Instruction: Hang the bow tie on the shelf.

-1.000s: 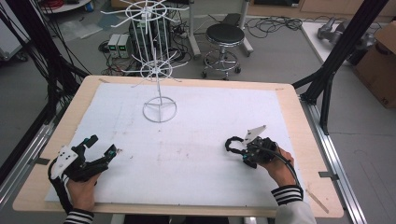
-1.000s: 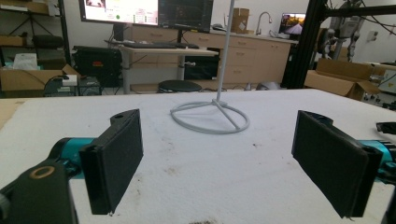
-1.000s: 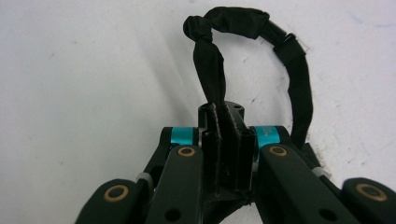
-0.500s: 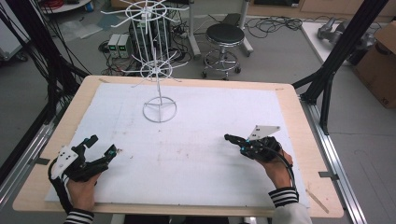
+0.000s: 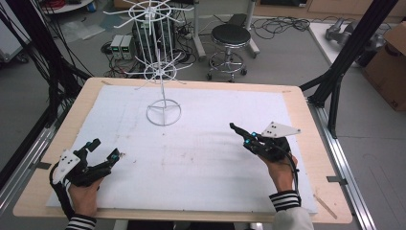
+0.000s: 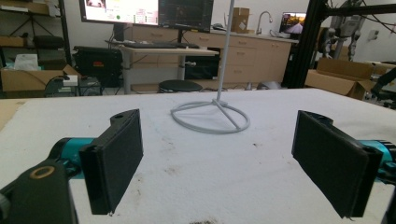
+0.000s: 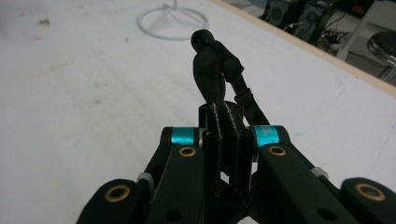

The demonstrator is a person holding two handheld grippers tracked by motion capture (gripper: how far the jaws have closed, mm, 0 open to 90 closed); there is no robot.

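My left gripper [image 5: 103, 155] rested near the left front corner of the white mat [image 5: 206, 163], jaws spread wide with nothing between them. Ahead of it, toward the far middle of the mat, stood the white wire rack [image 5: 163, 108], upright on its ring base [image 6: 210, 116]. My right gripper [image 5: 239, 132] sat over the right side of the mat, jaws clamped on a black strap-like object [image 7: 217, 65] that rose past the tips.

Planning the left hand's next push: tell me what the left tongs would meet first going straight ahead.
Probably the ring base of the white wire stand. It lies ahead between the open left tongs, with bare white mat before it. Depth is uncertain.
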